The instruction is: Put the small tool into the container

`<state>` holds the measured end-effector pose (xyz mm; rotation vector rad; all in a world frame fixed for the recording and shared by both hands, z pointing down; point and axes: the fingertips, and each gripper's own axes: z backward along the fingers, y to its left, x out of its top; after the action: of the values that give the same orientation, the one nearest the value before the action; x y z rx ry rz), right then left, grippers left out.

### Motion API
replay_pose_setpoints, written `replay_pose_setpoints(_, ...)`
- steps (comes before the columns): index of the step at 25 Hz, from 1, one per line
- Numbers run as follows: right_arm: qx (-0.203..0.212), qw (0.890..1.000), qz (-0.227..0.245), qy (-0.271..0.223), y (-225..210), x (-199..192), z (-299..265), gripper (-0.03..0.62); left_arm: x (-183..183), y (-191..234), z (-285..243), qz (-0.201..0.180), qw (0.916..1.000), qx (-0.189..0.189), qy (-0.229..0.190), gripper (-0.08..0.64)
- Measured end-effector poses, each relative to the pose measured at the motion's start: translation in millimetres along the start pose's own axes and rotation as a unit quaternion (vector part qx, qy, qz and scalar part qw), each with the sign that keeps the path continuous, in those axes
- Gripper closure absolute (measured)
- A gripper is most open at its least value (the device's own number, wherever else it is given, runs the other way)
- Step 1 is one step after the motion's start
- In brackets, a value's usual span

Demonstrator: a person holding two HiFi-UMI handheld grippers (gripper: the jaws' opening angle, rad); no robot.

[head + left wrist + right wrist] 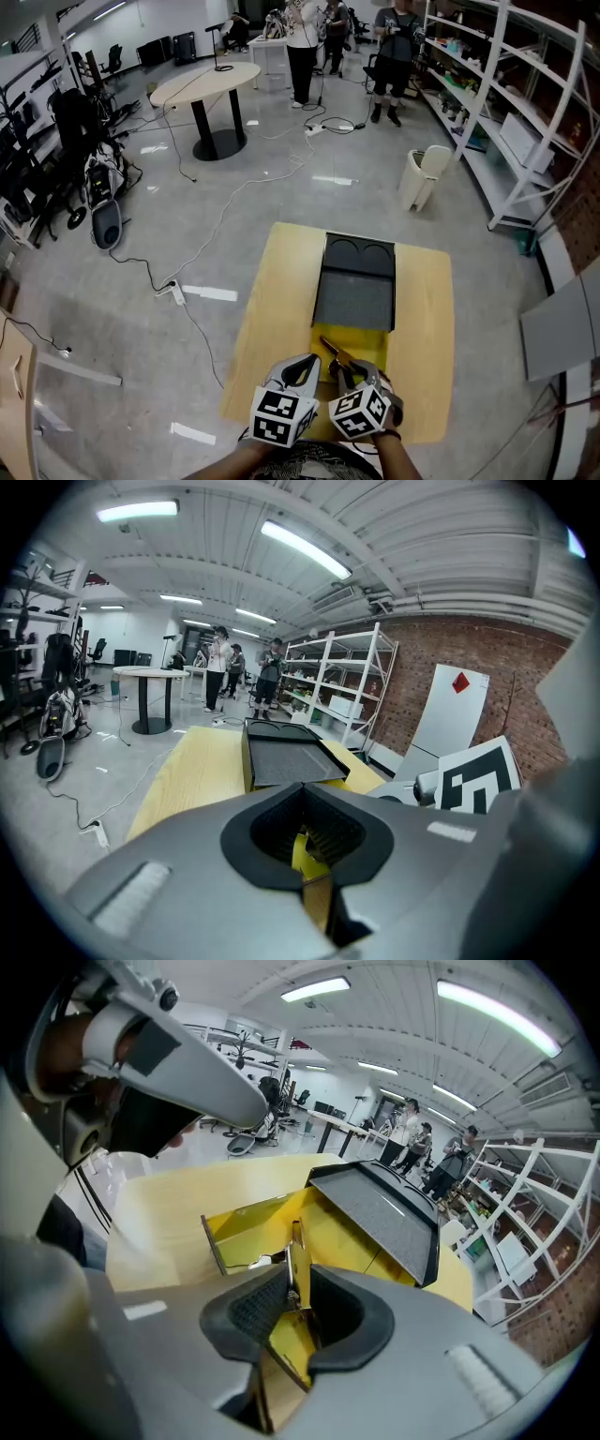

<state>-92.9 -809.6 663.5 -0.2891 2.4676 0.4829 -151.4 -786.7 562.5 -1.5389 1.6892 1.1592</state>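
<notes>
Left gripper: the left gripper (302, 369) hangs at the near edge of the table (267, 309), just left of the right one. Its jaws are drawn almost together with nothing between them.
Left arm pose: the forearm comes in low from the near side. The gripper points away from the person and tilts down toward the container's near end, and its marker cube almost touches the other gripper's cube.
Small tool: the small tool (294, 1249) is a slim, dark piece with a thin flat part. It sits over the near end of the open yellow container (367, 339), not yet lying in it, with its free end angled far and left.
Handling: it looks light and stiff, and probably hard and a bit slick, so it could twist or slip in a loose pinch. It doesn't look fragile.
Where to hold: across the flat sides near the middle, which is about where it is held now.
Right gripper: the right gripper (350, 373) has its jaws closed on the tool, whose thin edge stands up out of the pads.
Right arm pose: the wrist reaches in from the near right, and the gripper noses down over the yellow tray.
Lid: the grey-lined lid (354, 286) lies open beyond the container, on the far side.
</notes>
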Motion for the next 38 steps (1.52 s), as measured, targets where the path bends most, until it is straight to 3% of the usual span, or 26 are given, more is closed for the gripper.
replay_pose_setpoints(6,-0.012,1.0,-0.02,0.003,10.6,6.2,21.6,0.505,5.4,-1.1,23.7,-0.003,1.0,-0.008,0.001,0.549)
replay_pose_setpoints(15,-0.033,0.992,-0.117,-0.04,48.2,21.6,70.2,0.529,-6.5,-3.9,89.9,-0.014,0.9995,-0.027,-0.002,0.549)
replay_pose_setpoints(23,-0.048,0.976,-0.192,-0.09,70.4,6.5,139.1,0.584,-21.7,-52.0,136.1,-0.024,0.9987,-0.044,-0.007,0.549)
replay_pose_setpoints(28,-0.049,0.969,-0.213,-0.114,112.2,17.3,169.4,0.586,-38.7,-54.2,179.5,-0.029,0.9981,-0.053,-0.009,0.549)
replay_pose_setpoints(38,-0.038,0.95,-0.269,-0.152,160.3,11.5,242.5,0.586,-54.8,-103.4,234.6,-0.047,0.9955,-0.082,-0.01,0.549)
